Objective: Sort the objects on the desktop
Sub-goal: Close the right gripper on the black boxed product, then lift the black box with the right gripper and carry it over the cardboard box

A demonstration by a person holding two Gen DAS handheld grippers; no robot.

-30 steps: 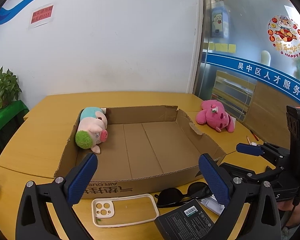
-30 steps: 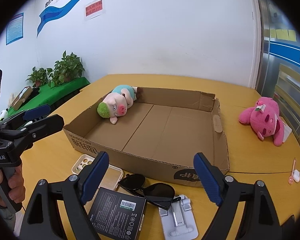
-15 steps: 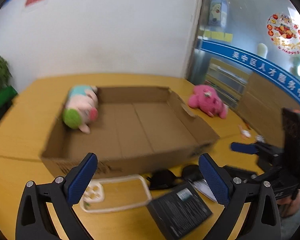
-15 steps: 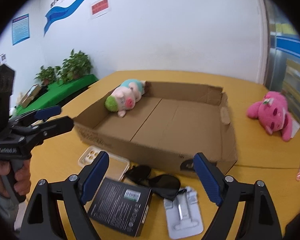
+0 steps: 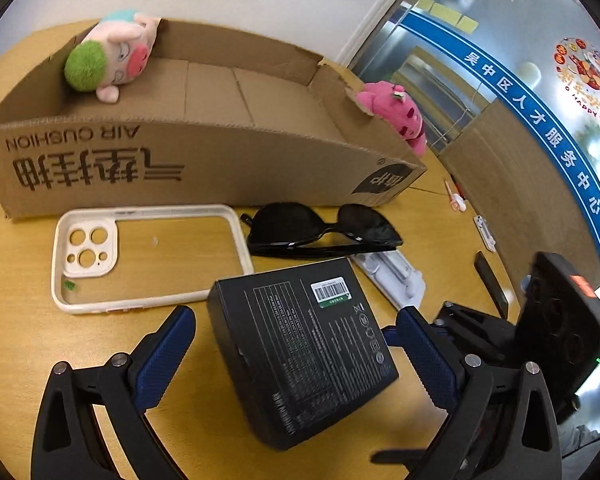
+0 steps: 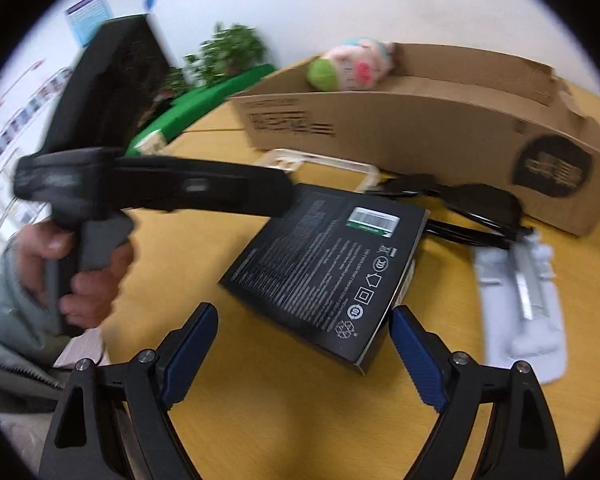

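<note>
Grippers, left [image 5: 296, 356] and right [image 6: 304, 354], both point low over the worktop [image 5: 16, 320] with jaws wide, straddling the black box [image 5: 304, 348] lying flat near its front edge.

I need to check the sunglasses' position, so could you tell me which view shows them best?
The left wrist view: the sunglasses lie sharp and whole beside the cardboard box. The right wrist view shows them blurred, partly behind the black box.

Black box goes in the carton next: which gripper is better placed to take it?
Probably left. The left gripper is open with the black box between its fingers; the right gripper faces only its near corner.
</note>
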